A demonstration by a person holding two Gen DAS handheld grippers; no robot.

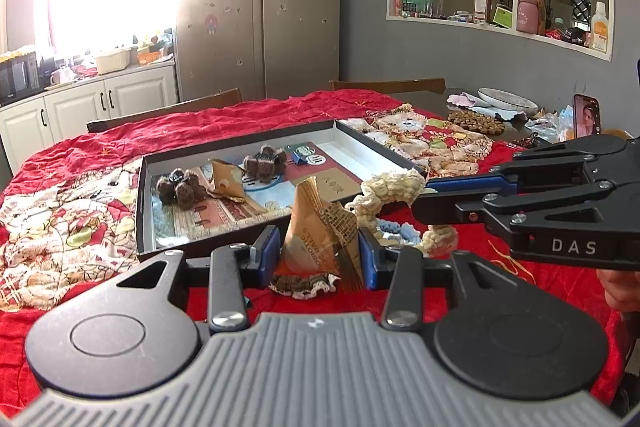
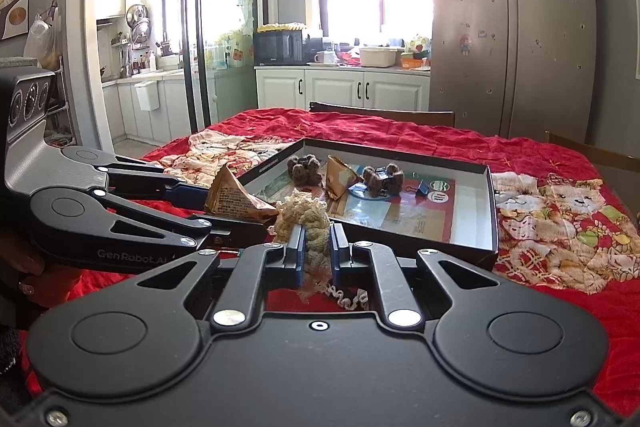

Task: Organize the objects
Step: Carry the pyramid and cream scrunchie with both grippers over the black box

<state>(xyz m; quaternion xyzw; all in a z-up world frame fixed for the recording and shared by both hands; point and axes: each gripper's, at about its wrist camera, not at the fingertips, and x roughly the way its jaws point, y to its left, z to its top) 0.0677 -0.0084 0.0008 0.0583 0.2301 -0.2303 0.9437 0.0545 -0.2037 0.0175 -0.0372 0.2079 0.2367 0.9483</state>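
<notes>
My left gripper (image 1: 318,239) is shut on a brown pyramid-shaped paper packet (image 1: 316,227), held upright just in front of a shallow black tray (image 1: 141,211). From the right, my right gripper (image 1: 420,195) is shut on a cream crocheted piece (image 1: 394,187) near the tray's near right corner. In the right wrist view the same cream piece (image 2: 306,221) sits between the blue pads of the right gripper (image 2: 318,235), with the packet (image 2: 236,203) to its left. The tray (image 2: 494,215) holds two brown crocheted pieces (image 2: 304,169), another packet (image 2: 340,179) and a binder clip (image 2: 422,188).
A red patterned cloth (image 1: 100,147) covers the table. Small crocheted pieces, brown-and-white (image 1: 304,285) and blue (image 1: 394,229), lie near my fingers. A phone (image 1: 586,115), a plate (image 1: 508,99) and clutter stand at the far right. Chair backs (image 1: 388,85) line the far edge.
</notes>
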